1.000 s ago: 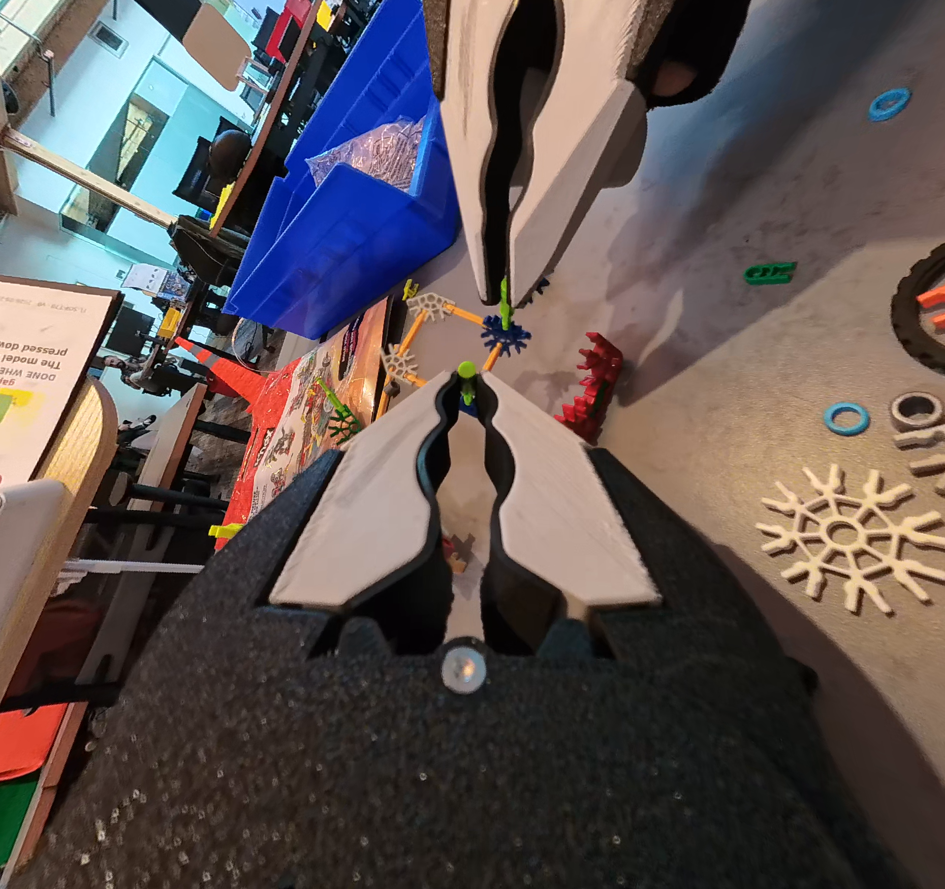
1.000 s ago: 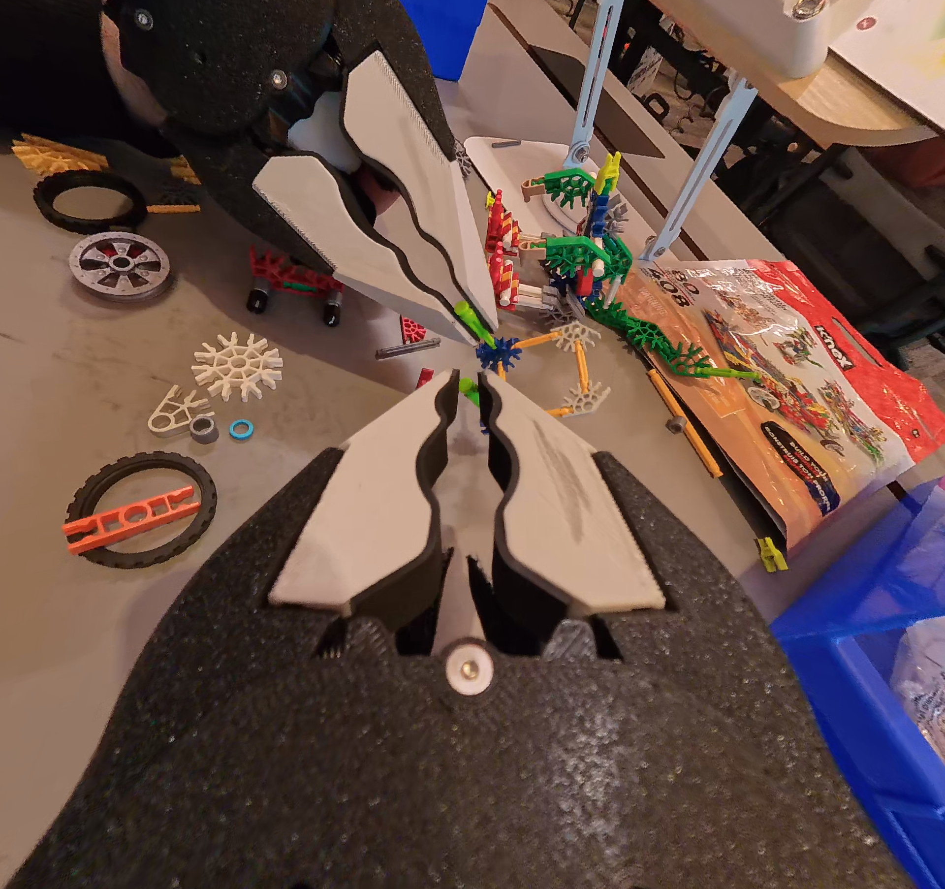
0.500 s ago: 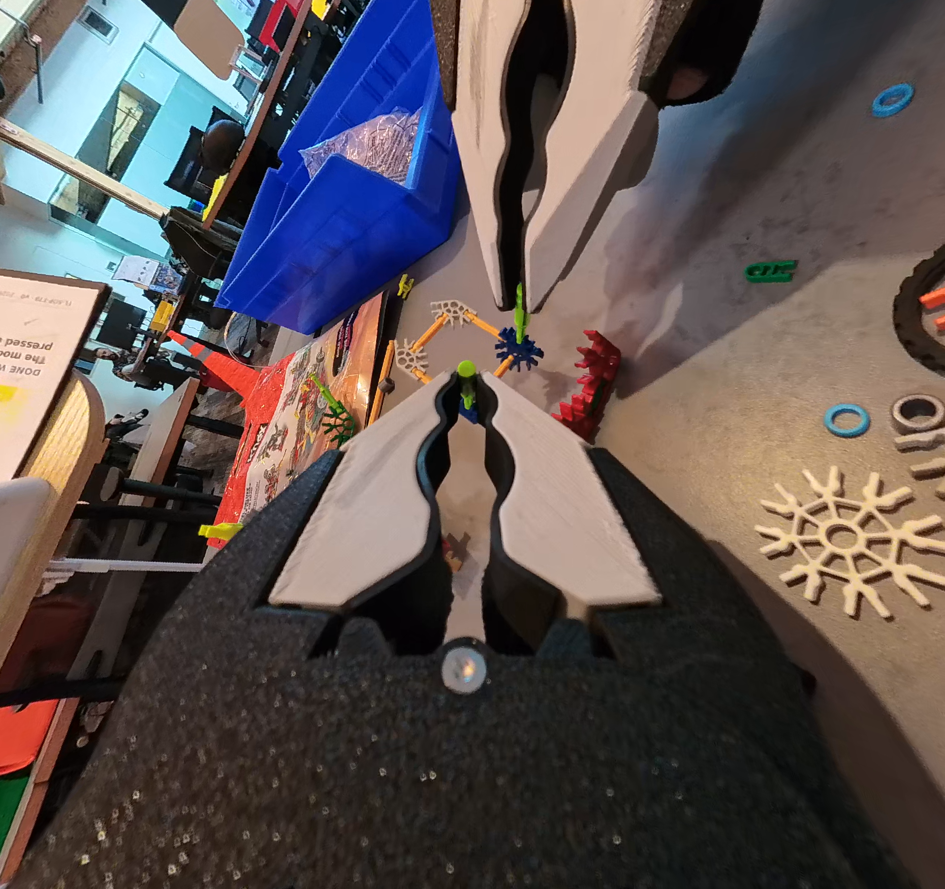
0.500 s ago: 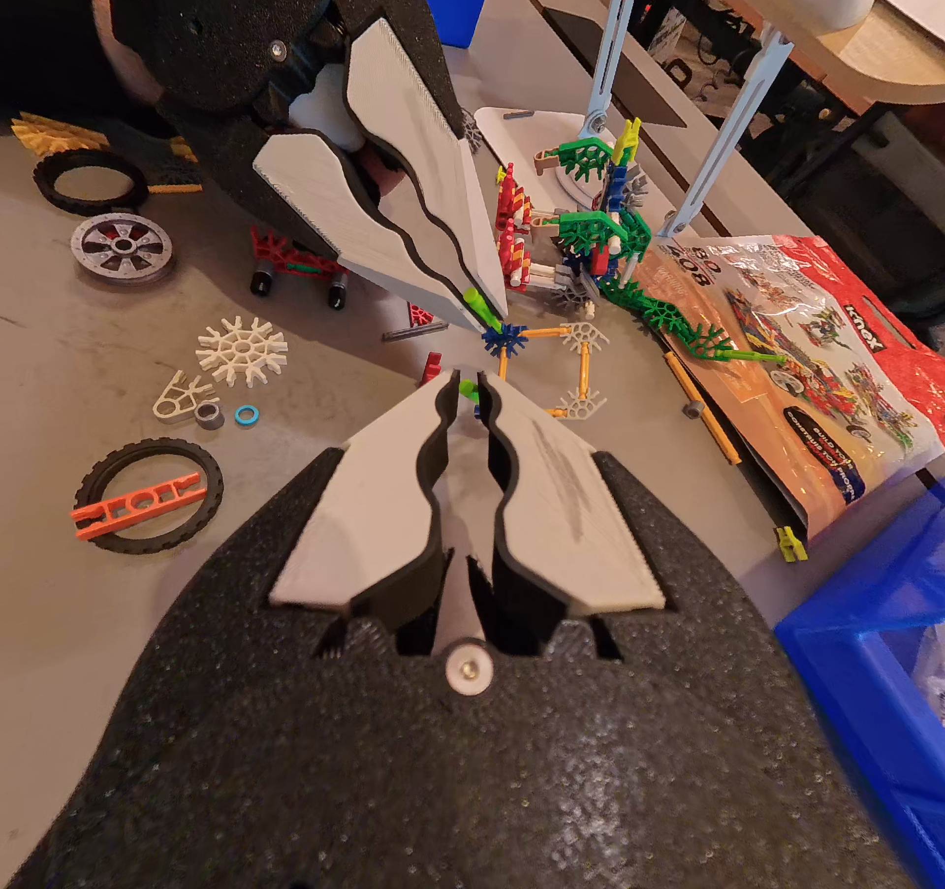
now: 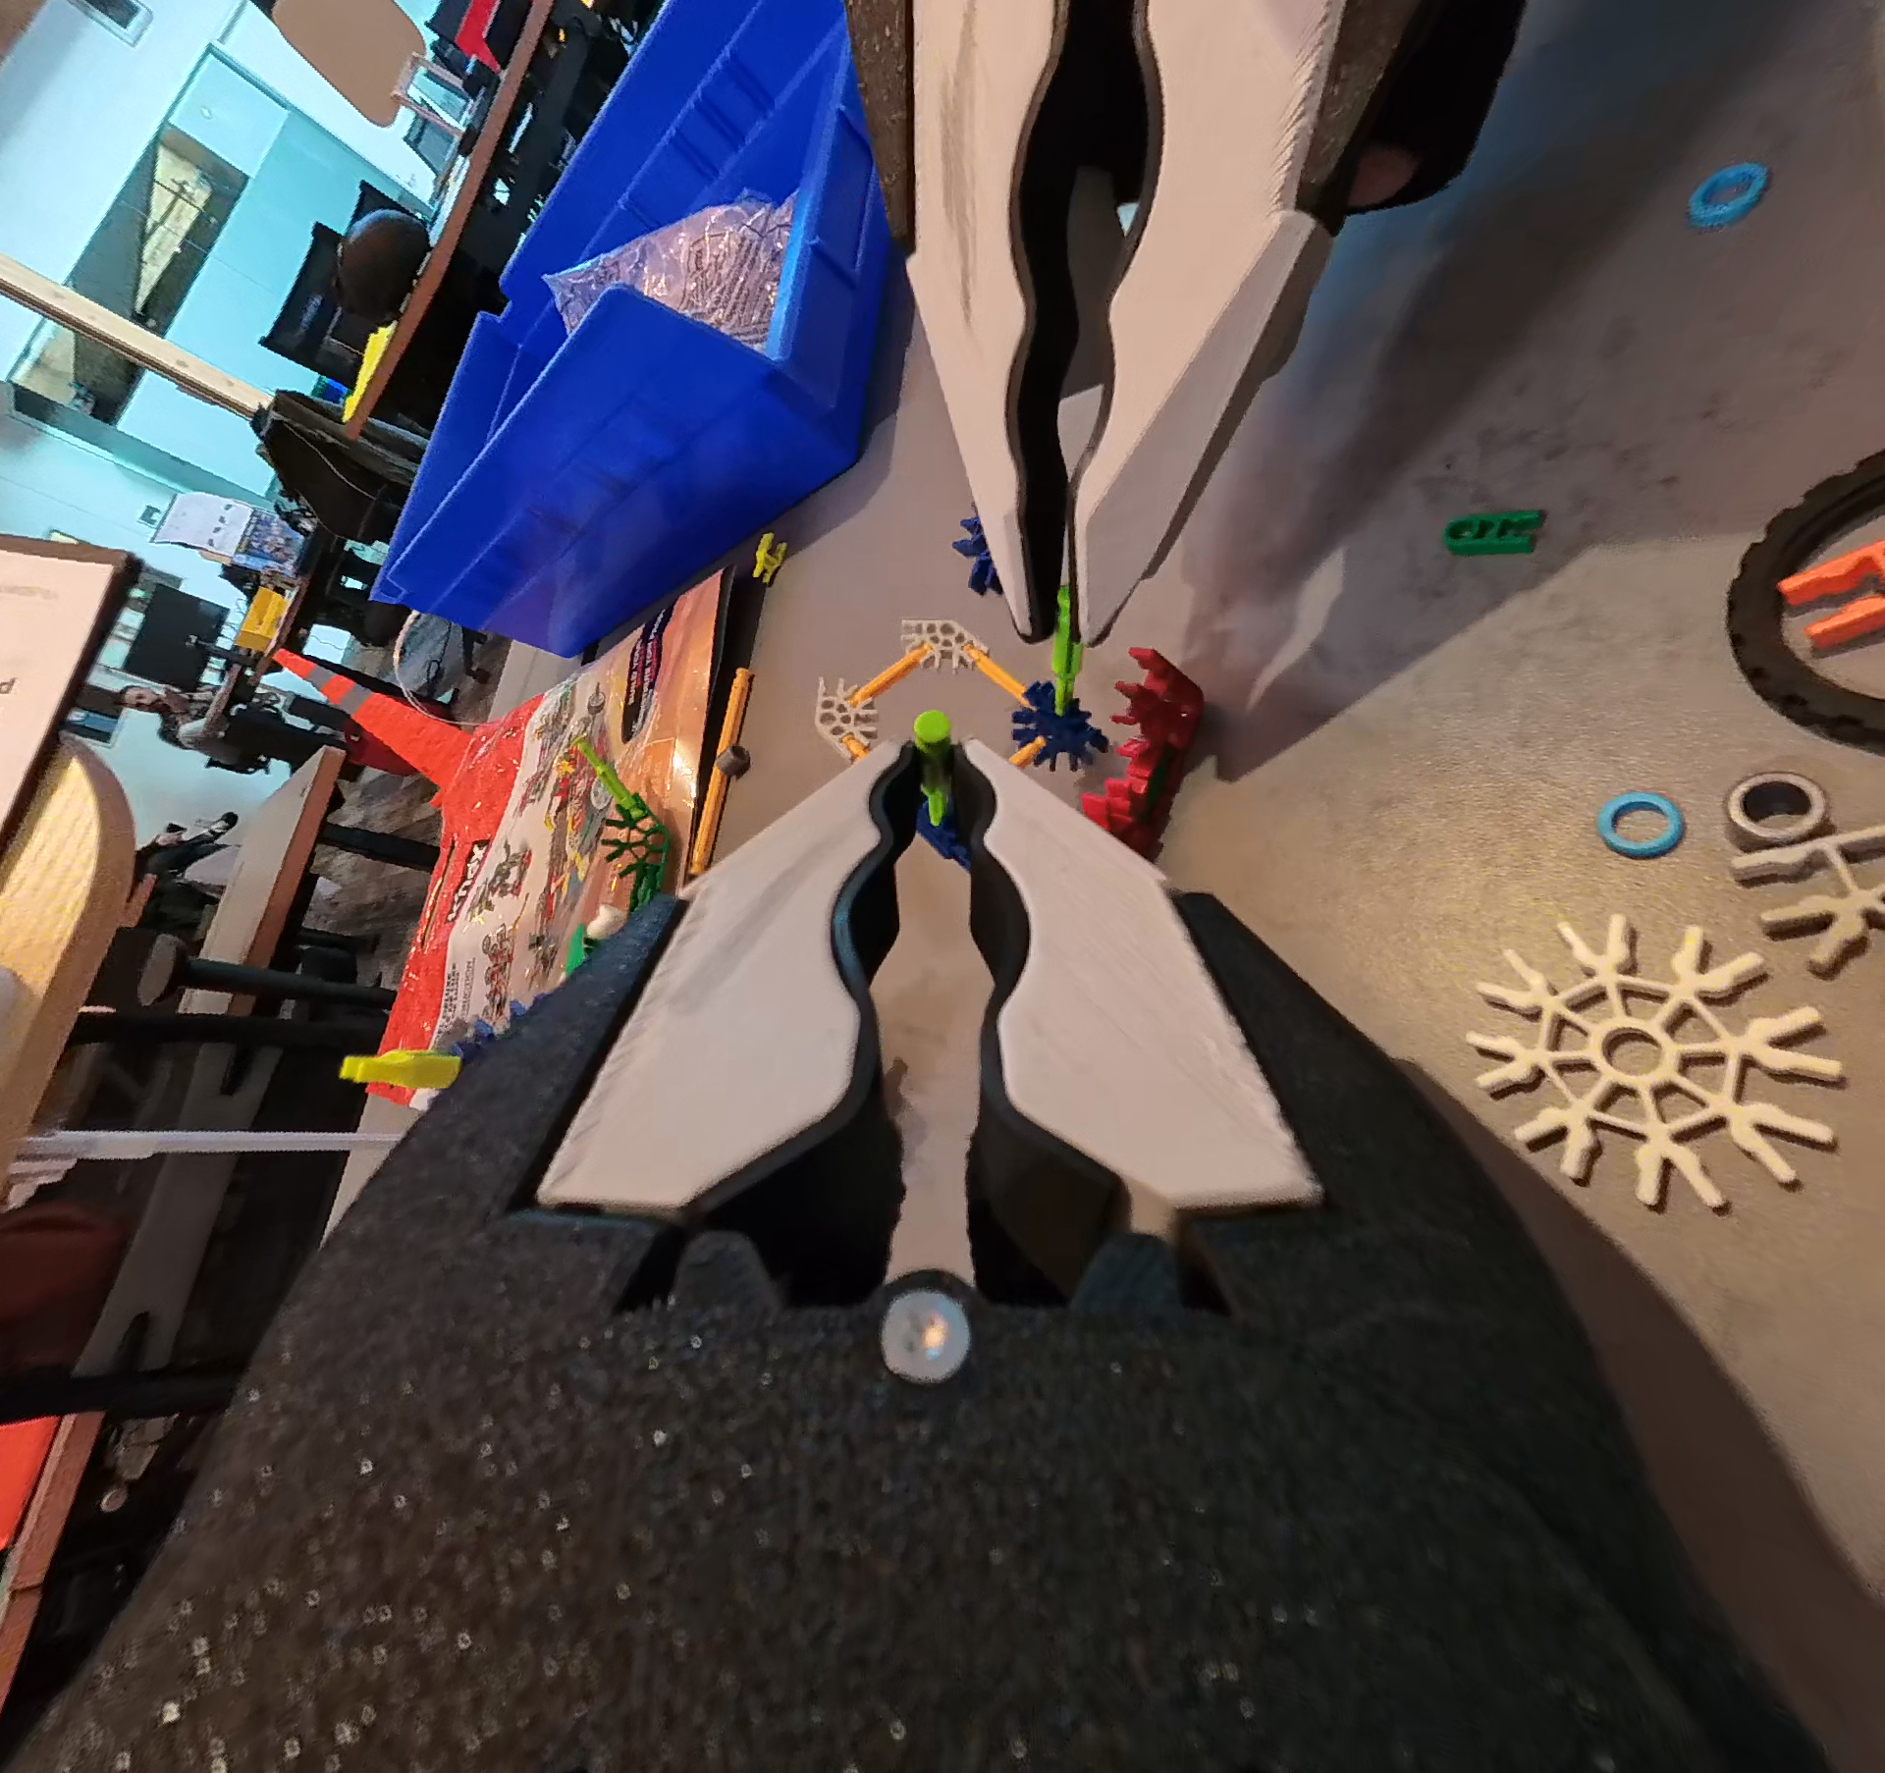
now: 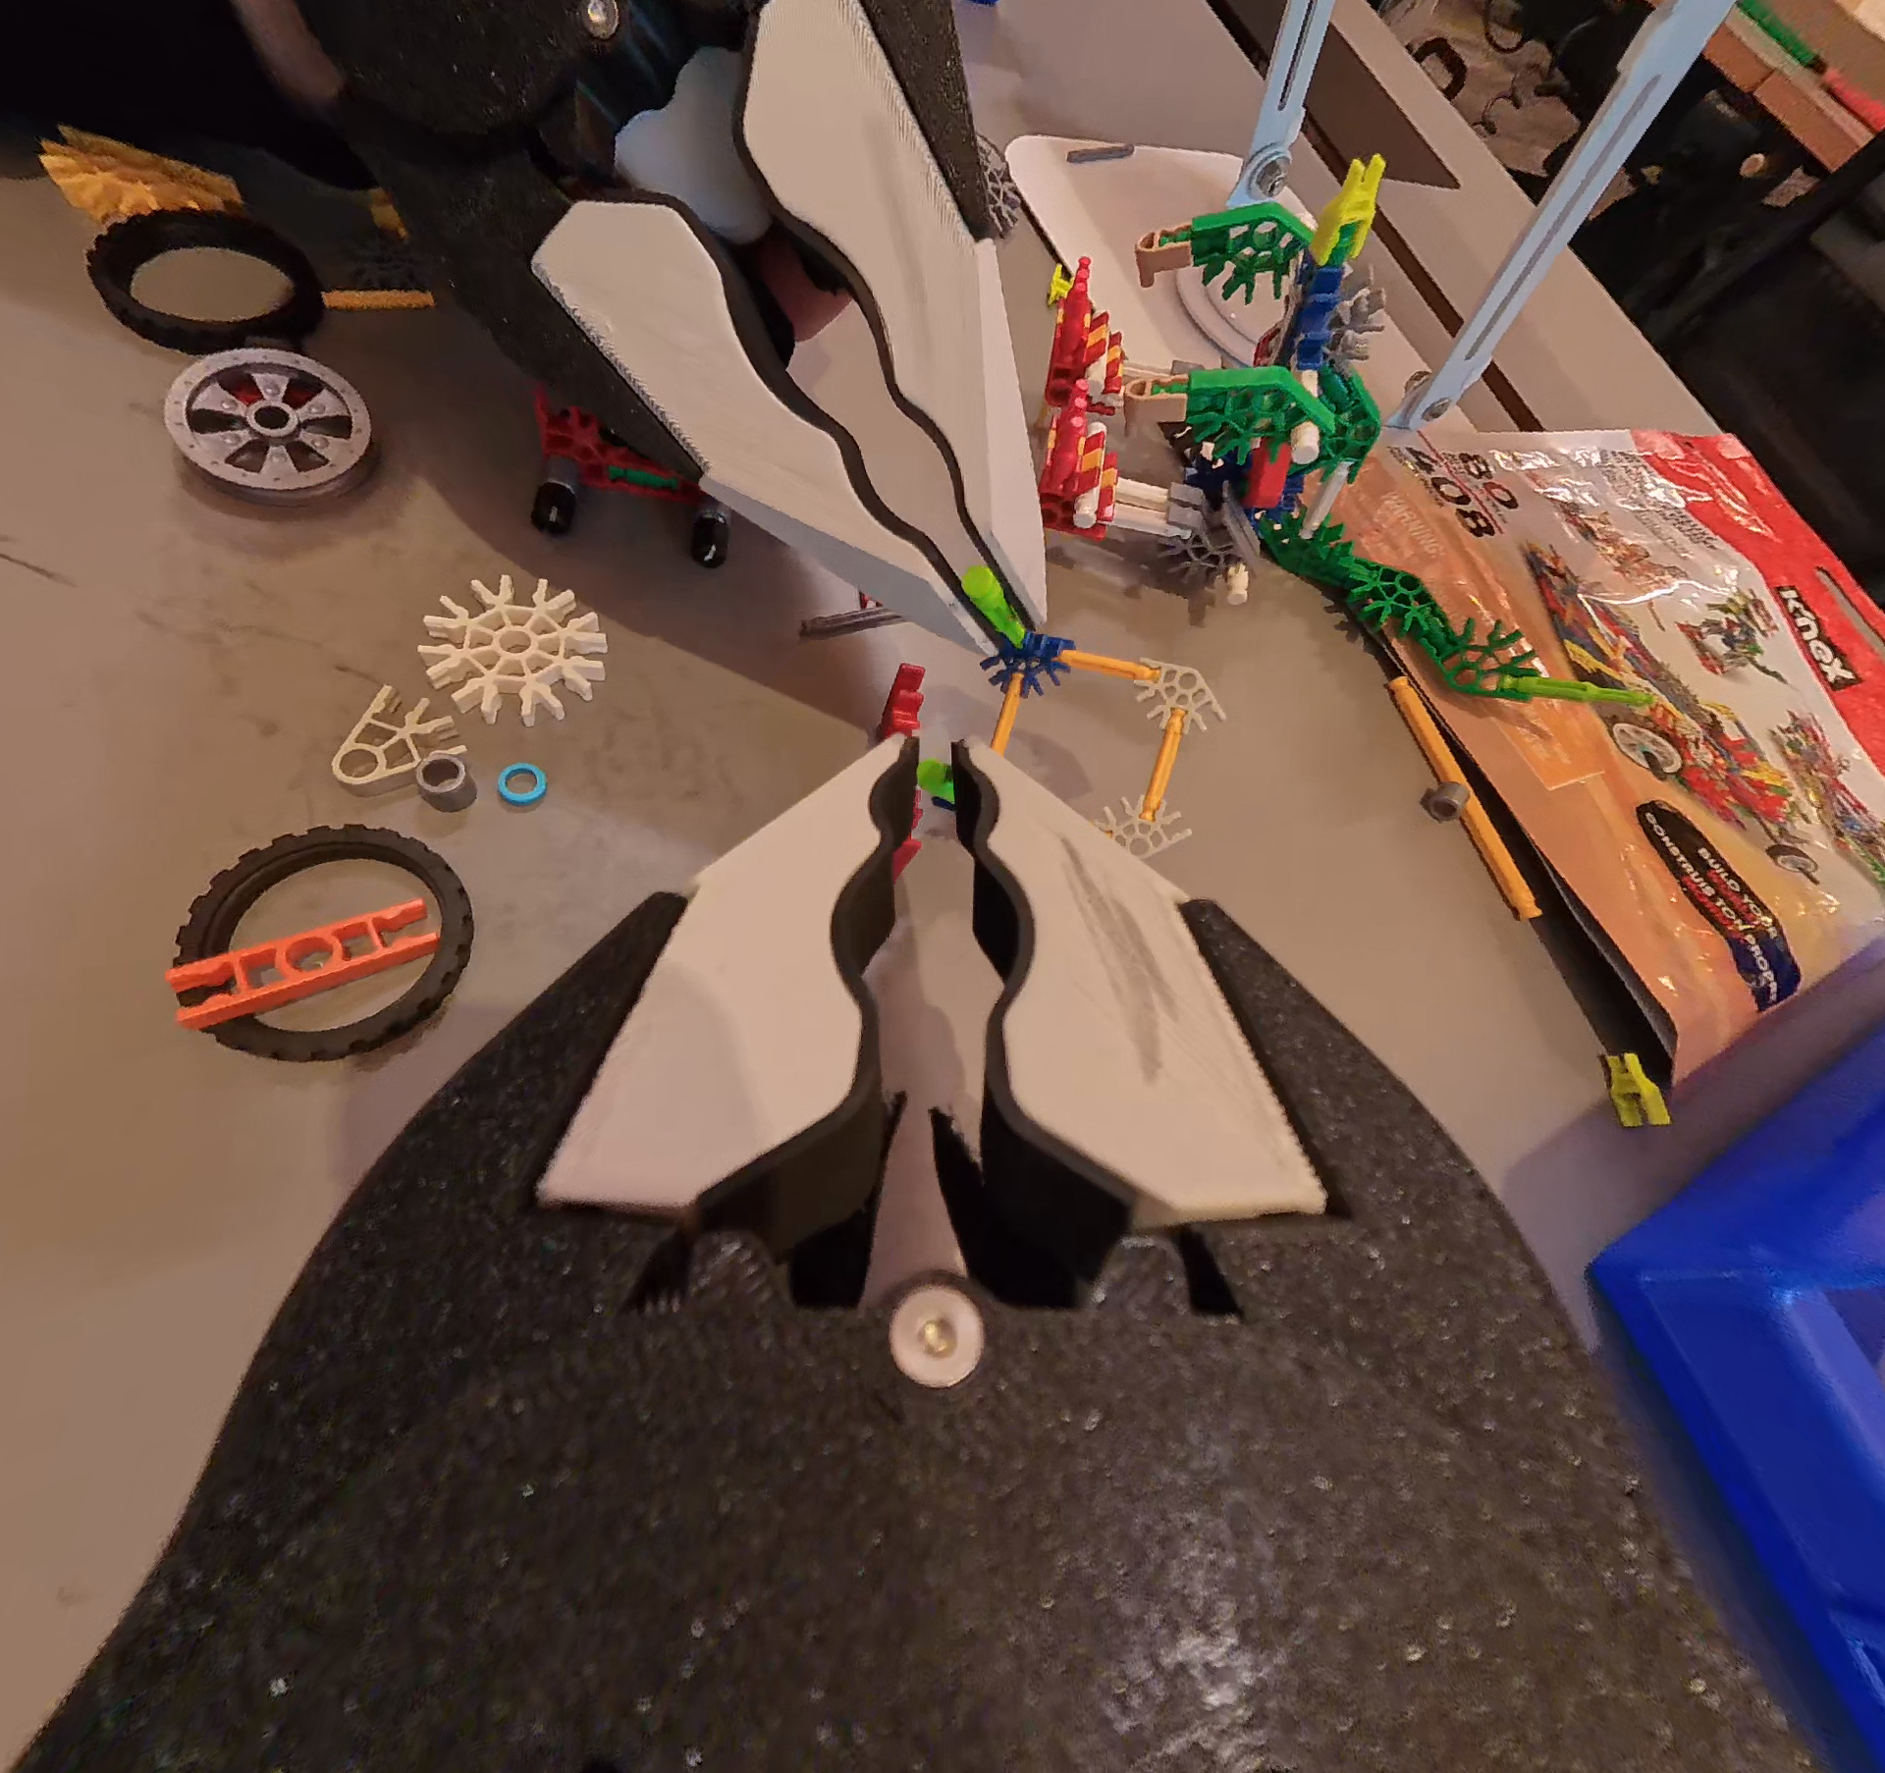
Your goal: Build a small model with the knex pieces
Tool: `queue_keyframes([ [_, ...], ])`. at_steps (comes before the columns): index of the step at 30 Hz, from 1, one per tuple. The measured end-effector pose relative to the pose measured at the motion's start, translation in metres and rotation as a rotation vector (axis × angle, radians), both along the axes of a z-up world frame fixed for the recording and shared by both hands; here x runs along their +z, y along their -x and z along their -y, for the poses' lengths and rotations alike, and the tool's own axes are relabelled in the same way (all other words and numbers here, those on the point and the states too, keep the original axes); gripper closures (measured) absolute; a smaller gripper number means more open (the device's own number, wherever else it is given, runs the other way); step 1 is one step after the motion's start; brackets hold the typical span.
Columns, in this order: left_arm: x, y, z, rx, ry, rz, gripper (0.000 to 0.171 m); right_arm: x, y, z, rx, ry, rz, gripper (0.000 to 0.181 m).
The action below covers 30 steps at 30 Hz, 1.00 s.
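Note:
My left gripper (image 5: 930,773) is shut on a short green rod (image 5: 930,750); a blue piece shows just under its tips. My right gripper (image 6: 930,767) is shut on another short green rod (image 6: 933,773). The two grippers face each other tip to tip above a blue snowflake connector (image 6: 1025,663) that lies on the grey table (image 6: 632,888). Yellow rods join this connector to two white connectors (image 6: 1178,694). In the left wrist view the right gripper's rod (image 5: 1063,638) points down at the blue connector (image 5: 1056,727). I cannot tell which rod touches it.
A multicoloured rod model (image 6: 1265,398) and a red toy bag (image 6: 1652,684) lie to the right. Blue bins (image 5: 653,378) stand beyond. A white snowflake connector (image 6: 513,648), a tyre with an orange piece (image 6: 321,944), a grey wheel (image 6: 268,424) and small rings lie to the left. My two grippers' fingertips are within a few centimetres of each other. The white snowflake connector (image 6: 513,648) sits 10 centimetres or so from the ends of my right fingers.
Both grippers stay shut on their green rods. The left gripper's rod tip has come down closer to the blue connector, and the right wrist view has drawn back slightly.

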State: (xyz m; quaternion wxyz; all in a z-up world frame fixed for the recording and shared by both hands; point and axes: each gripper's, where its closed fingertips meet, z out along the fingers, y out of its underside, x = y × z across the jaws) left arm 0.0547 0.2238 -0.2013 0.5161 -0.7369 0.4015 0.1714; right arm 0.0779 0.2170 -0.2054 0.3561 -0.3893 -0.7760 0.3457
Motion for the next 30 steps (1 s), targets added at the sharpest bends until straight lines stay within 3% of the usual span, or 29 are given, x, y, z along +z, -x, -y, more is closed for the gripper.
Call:
queue_keyframes([
  [11,-0.011,0.005,-0.002,0.026,0.051,0.035,0.167,-0.005,0.003,-0.008,-0.040,-0.073,0.002,0.177],
  [23,-0.004,0.005,-0.002,0.031,0.035,0.046,0.161,-0.003,0.005,-0.013,-0.068,-0.126,-0.020,0.177],
  [30,-0.009,0.002,0.001,0.016,0.058,0.019,0.167,-0.007,0.005,-0.012,-0.062,-0.182,-0.010,0.177],
])
